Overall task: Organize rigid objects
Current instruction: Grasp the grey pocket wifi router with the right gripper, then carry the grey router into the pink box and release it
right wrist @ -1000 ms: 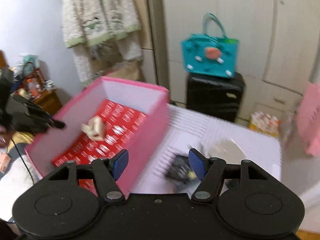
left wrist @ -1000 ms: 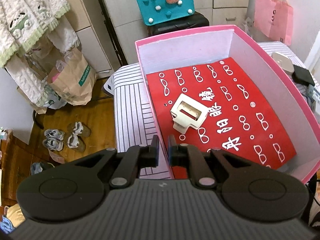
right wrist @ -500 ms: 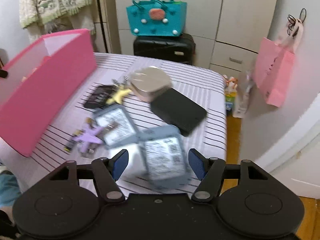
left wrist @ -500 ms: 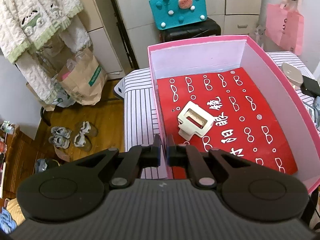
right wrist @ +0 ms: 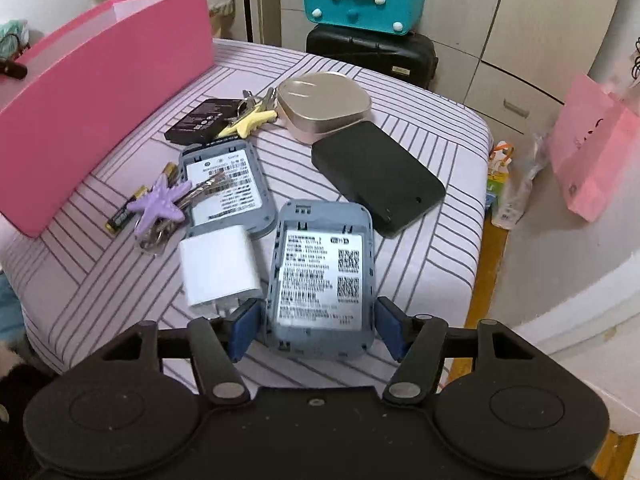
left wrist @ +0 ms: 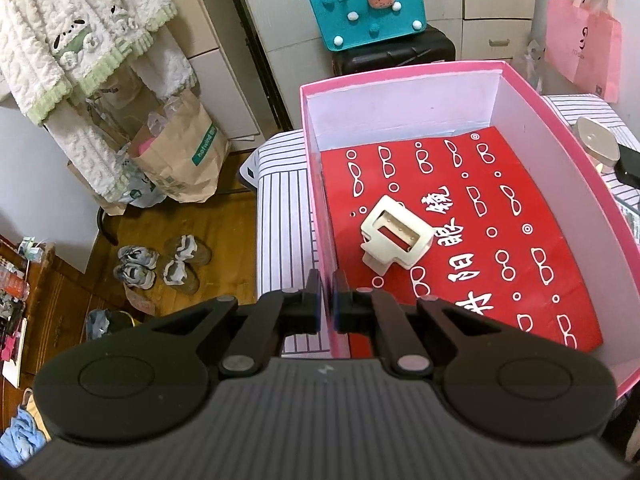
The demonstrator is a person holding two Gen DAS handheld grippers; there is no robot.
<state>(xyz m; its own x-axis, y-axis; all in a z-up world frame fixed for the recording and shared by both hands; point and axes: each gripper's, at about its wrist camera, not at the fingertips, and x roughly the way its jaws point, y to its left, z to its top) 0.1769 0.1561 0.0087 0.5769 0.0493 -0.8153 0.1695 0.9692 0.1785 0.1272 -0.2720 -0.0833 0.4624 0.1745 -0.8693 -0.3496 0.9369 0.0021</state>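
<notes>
My left gripper (left wrist: 329, 308) is shut on the near left wall of the pink box (left wrist: 316, 200), one finger on each side of the cardboard. A cream plastic clip-like object (left wrist: 396, 240) lies on the box's red printed floor. In the right wrist view my right gripper (right wrist: 318, 330) stands open, low over the striped table. A grey labelled device (right wrist: 320, 276) lies flat between its blue fingertips (right wrist: 244, 328); the pads are close to its sides, and no grip shows. The pink box (right wrist: 100, 80) stands at the left.
On the striped cloth (right wrist: 420, 280) lie a white charger (right wrist: 218, 272), a second grey device (right wrist: 228, 184), a black power bank (right wrist: 376, 180), a champagne case (right wrist: 324, 104), a black battery pack (right wrist: 204, 118), yellow (right wrist: 252, 120) and purple (right wrist: 158, 200) starfish keyrings. The table edge runs close on the right.
My right gripper swung away from the pink box, over the loose items, and sank until its fingers straddle the nearest grey device. My left gripper kept its hold on the box wall.
</notes>
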